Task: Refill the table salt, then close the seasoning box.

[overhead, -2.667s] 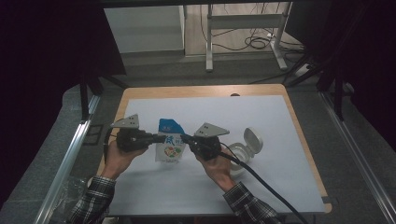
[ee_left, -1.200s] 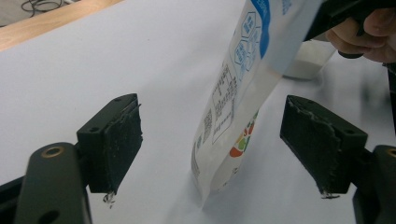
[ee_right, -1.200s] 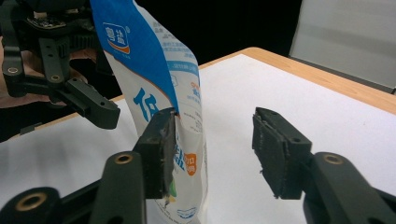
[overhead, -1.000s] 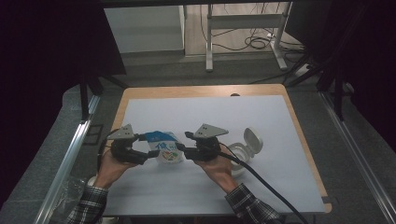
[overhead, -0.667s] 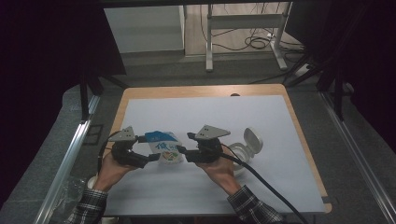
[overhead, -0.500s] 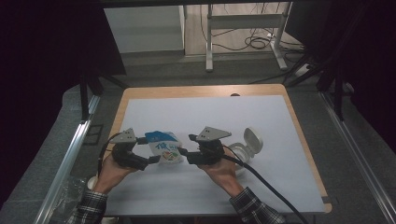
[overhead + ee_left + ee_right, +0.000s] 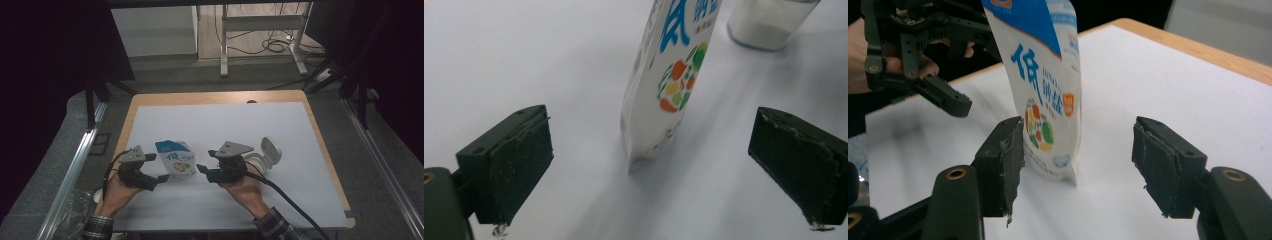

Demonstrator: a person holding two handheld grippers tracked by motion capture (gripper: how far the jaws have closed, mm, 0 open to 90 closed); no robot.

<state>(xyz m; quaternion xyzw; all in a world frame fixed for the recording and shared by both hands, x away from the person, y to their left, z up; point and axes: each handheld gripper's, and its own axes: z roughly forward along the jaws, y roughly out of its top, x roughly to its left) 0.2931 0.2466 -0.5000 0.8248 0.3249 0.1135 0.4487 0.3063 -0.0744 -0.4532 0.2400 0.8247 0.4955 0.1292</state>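
Observation:
A white and blue pouch printed with fruit stands upright on the white table sheet. My left gripper is just left of it, and its open jaws have just been opening. In the left gripper view the pouch stands ahead between the pads and touches neither. My right gripper is just right of the pouch. Its jaws have also just been opening. In the right gripper view the pouch stands beyond the wide-apart pads, free of them, with the left gripper behind it.
A white jar with its flip lid open stands right of my right gripper; in the left gripper view the jar holds white powder. The right gripper's cable trails to the front edge. The wooden table rim borders the sheet.
Both grippers have drawn back a little from the pouch, which was leaning between them a second ago. It now stands upright and free. The left jaws stand wider.

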